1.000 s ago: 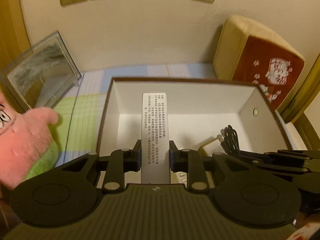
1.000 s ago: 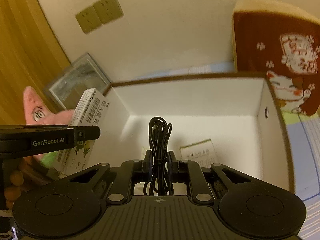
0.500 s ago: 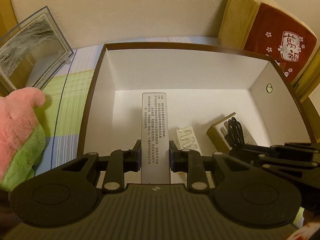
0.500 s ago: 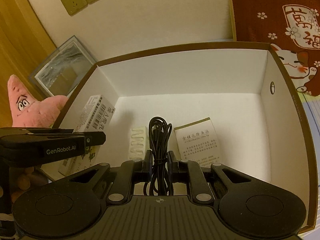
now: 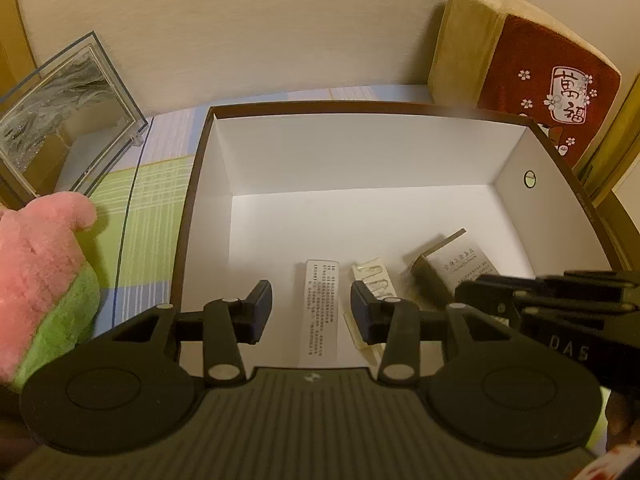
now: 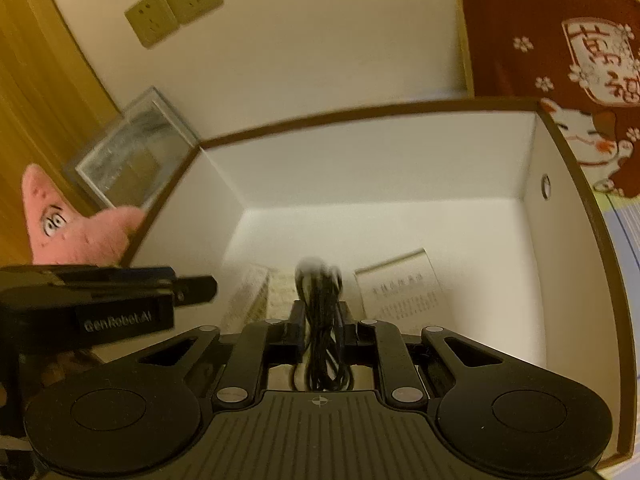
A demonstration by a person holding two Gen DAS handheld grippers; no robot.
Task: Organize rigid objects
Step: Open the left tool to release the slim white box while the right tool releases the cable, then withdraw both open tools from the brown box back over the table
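The medicine carton [image 5: 321, 307] is released onto the floor of the white box [image 5: 360, 152]; the left hand-held gripper [image 5: 311, 312] has just been opened, pads clear of it. The coiled cable [image 6: 320, 320] is clamped in the right hand-held gripper [image 6: 320, 334], judged next for lowering and release.

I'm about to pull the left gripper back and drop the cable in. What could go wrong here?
1. The narrow printed box lies between the open left gripper; a slanted retreat could drag it.
2. The coiled black cable, pinched in the right gripper, may land across the blister pack and the booklet box.
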